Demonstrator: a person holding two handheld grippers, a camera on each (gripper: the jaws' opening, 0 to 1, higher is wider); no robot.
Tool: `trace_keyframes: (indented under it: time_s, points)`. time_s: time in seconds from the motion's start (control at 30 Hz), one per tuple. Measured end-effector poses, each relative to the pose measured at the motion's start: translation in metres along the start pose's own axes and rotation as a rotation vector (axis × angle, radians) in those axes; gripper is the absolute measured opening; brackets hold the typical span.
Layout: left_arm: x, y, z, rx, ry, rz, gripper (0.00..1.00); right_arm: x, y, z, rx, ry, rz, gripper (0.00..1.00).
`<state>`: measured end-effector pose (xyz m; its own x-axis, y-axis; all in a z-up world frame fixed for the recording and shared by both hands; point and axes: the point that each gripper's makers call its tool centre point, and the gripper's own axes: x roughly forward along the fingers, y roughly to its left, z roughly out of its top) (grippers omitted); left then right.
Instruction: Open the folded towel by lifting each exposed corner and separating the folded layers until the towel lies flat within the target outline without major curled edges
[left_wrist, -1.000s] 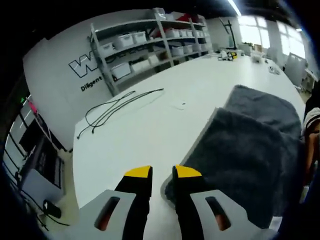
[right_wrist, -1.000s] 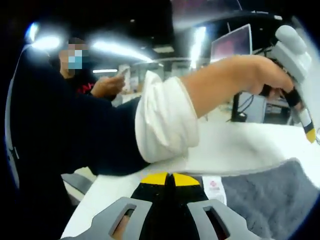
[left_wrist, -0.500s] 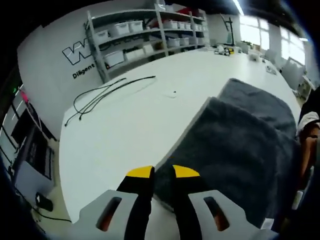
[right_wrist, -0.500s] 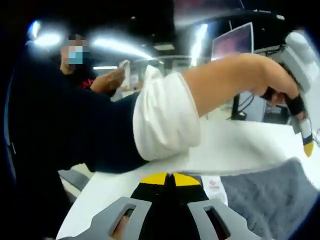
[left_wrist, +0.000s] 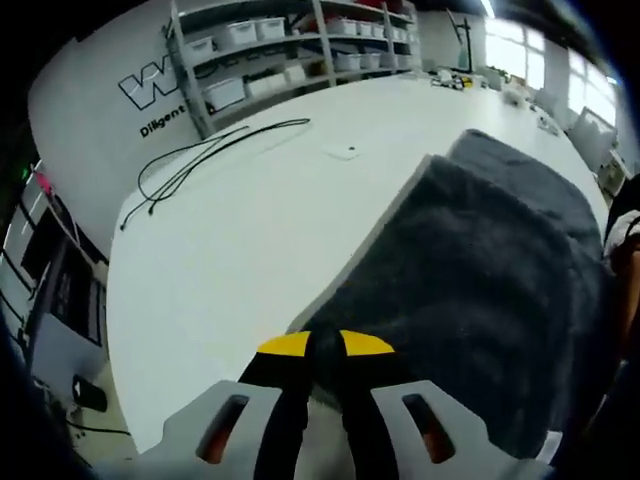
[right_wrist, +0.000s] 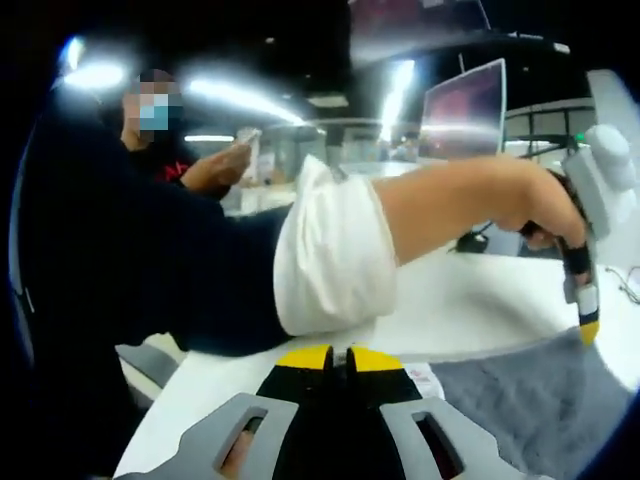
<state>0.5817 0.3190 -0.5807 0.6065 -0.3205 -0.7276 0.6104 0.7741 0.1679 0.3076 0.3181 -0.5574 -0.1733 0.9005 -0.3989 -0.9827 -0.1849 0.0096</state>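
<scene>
The dark grey towel (left_wrist: 480, 280) lies folded on the white table (left_wrist: 230, 260), filling the left gripper view from about 1 o'clock round to 5 o'clock, with a second layer stepping out beyond the upper one toward 1 o'clock. The left tool (left_wrist: 325, 346) sits at the towel's near corner with its yellow-tipped jaws drawn almost together on the cloth's edge, which looks like a pinch on the top layer so that it can be lifted off the one beneath. In the right gripper view the right tool (right_wrist: 338, 358) has its jaws pressed close, with a white care label (right_wrist: 424, 380) just beside them at 3 o'clock; whether cloth is caught between them cannot be told, though the spot suggests it is set at another corner of the same towel. The left tool also shows in that view at 3 o'clock, held in the person's hand (right_wrist: 545, 205), tip down on the grey cloth. No target outline can be made out. The label carries a small red mark too blurred to read. Farther out, a black cable (left_wrist: 200, 165) lies on the table toward 11 o'clock, and a wall behind the shelving (left_wrist: 290, 60) bears large letters beginning "W" above smaller text starting "Diligent".
</scene>
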Motion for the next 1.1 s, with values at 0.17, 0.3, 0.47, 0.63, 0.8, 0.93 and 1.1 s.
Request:
trace_keyframes:
  time_s: [0.17,0.3,0.47,0.63,0.8,0.93,1.1]
  points:
    - [0.006,-0.001,-0.003,-0.003,0.013,-0.013,0.07,-0.007,-0.009,-0.001,-0.007,0.017,-0.034,0.00]
    - [0.009,-0.003,-0.005,-0.006,0.022,-0.015,0.05,-0.008,-0.007,-0.013,0.021,0.057,-0.013,0.00]
    - [0.011,-0.003,-0.006,-0.004,0.027,-0.019,0.04,-0.002,0.002,-0.028,-0.009,0.126,0.019,0.00]
    - [0.010,-0.002,-0.007,-0.006,0.030,-0.018,0.04,0.005,0.007,-0.034,-0.030,0.158,0.030,0.00]
    - [0.014,-0.002,-0.007,-0.003,0.031,-0.017,0.04,0.010,0.010,-0.039,-0.043,0.181,0.032,0.00]
    - [0.016,-0.002,-0.007,0.002,0.033,-0.020,0.04,0.013,0.011,-0.039,-0.057,0.191,0.030,0.00]
    - [0.019,0.004,-0.006,0.002,0.027,-0.017,0.04,0.016,0.013,-0.039,-0.056,0.188,0.029,0.00]
